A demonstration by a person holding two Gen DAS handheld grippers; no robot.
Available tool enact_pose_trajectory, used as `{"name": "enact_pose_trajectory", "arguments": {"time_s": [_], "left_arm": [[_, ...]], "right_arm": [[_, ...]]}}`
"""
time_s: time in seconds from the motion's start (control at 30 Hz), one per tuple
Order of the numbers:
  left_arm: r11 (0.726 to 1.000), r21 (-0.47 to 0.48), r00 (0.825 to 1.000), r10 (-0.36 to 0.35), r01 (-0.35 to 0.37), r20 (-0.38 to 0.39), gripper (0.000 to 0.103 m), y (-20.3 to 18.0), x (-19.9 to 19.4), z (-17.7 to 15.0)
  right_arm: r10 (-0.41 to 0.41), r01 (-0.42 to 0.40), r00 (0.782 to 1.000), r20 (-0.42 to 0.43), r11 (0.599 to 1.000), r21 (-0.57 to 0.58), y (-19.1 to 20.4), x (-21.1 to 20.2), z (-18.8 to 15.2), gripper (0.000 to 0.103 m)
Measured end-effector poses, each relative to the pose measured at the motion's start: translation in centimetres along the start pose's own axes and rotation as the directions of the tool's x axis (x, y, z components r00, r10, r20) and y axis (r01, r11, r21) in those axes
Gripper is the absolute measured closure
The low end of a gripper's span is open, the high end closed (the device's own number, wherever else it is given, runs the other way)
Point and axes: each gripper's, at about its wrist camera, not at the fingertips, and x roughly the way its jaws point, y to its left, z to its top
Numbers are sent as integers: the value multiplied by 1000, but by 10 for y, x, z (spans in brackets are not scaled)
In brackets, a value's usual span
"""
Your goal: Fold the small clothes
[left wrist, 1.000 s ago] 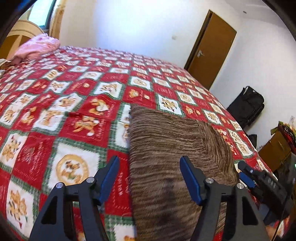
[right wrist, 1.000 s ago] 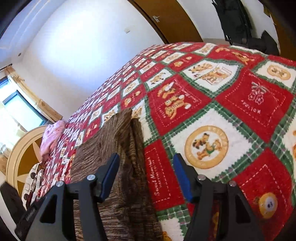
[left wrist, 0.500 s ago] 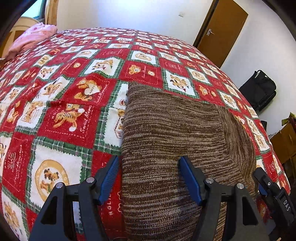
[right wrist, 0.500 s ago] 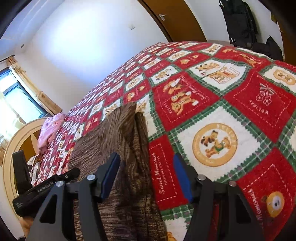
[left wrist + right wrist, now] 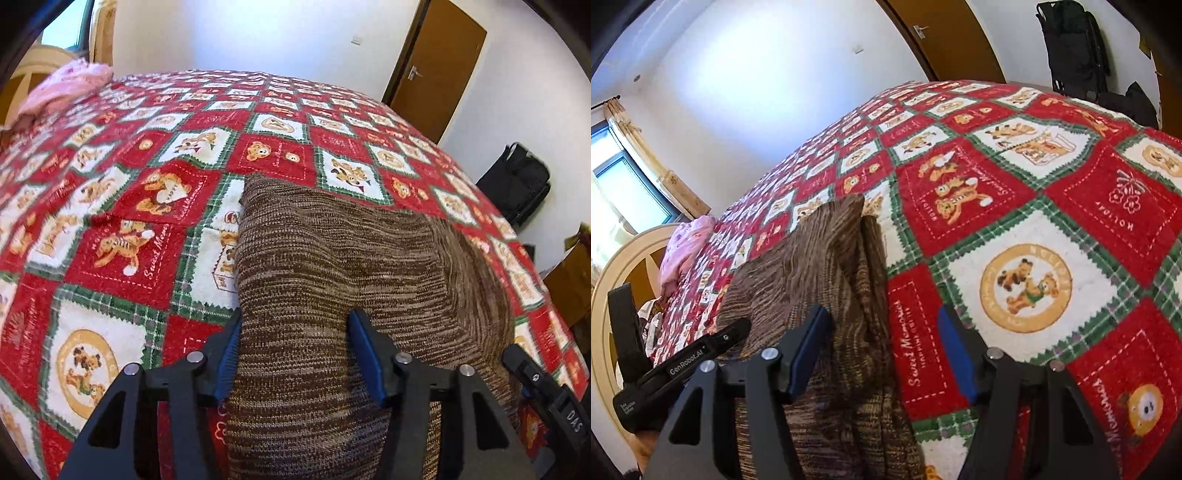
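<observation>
- Since a second ago both grippers have come in lower over the brown knit garment [image 5: 332, 280], and the left gripper's black body now shows at the left edge of the right wrist view, where it did not before.
- Readable writing: "GenRobot.AI" on the left gripper's body in the right wrist view, "DAS" on the right gripper's body low at the right of the left wrist view, and "Sweet Memories" and "HOLIDAY" stitched on the quilt [image 5: 1027, 280] squares.
- Around — a pink bundle [image 5: 66, 86] lies at the far end of the bed by a pale round headboard [image 5: 613, 280], a brown door [image 5: 436, 66] stands in the white wall, and a black bag [image 5: 517, 184] sits on the floor beyond the bed.
- The left gripper [image 5: 291, 350] is spread wide, its blue pads straddling the garment's near left part, nothing pinched.
- The right gripper [image 5: 884, 350] is likewise agape — its left finger over the garment's folded right edge, its right finger over bare quilt.
- The garment lies flat on the quilt, its right side doubled into layers.
</observation>
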Motion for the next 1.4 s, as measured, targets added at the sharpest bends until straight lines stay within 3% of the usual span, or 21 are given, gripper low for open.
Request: {"name": "enact_pose_trajectory", "arguments": {"time_s": [0.17, 0.3, 0.47, 0.6, 0.67, 0.77, 0.83, 0.93, 1.1, 1.27, 1.4], "left_arm": [[986, -116, 993, -112, 116, 37, 59, 25, -2, -4], [971, -174, 986, -159, 166, 53, 67, 35, -3, -7], [980, -144, 989, -132, 140, 65, 69, 28, -4, -8], [975, -156, 987, -147, 156, 67, 69, 33, -3, -8], [975, -156, 987, -148, 157, 67, 69, 34, -4, -9], [977, -150, 988, -141, 150, 68, 69, 34, -3, -9], [978, -148, 988, -139, 148, 68, 69, 34, -3, -9], [980, -143, 989, -132, 140, 67, 69, 32, -3, -9], [986, -123, 993, -102, 110, 65, 68, 28, -3, -9], [988, -115, 993, -94, 101, 64, 68, 27, -3, -9], [988, -117, 993, -96, 103, 64, 68, 27, -3, -9]], "right_arm": [[0, 0, 1000, -1, 1000, -5, 0, 1, 0, 36], [-1, 1, 1000, -1, 1000, -9, 1, 1, -1, 35], [18, -18, 1000, -16, 1000, 8, 1, -1, 4, 33], [104, -103, 994, -20, 994, 34, 6, -6, 25, 29], [83, -83, 996, -25, 996, -16, 15, -3, 35, 20], [53, -56, 997, -51, 995, -76, 27, 12, 44, 20], [56, -66, 993, -100, 993, -101, 31, 30, 45, 25], [11, -30, 988, -152, 992, -123, 26, 56, 36, 41], [62, -77, 988, -143, 992, -97, 18, 54, 33, 41], [53, -75, 987, -153, 987, -139, 26, 56, 32, 41], [54, -85, 985, -167, 979, -186, 35, 57, 28, 53]]}}
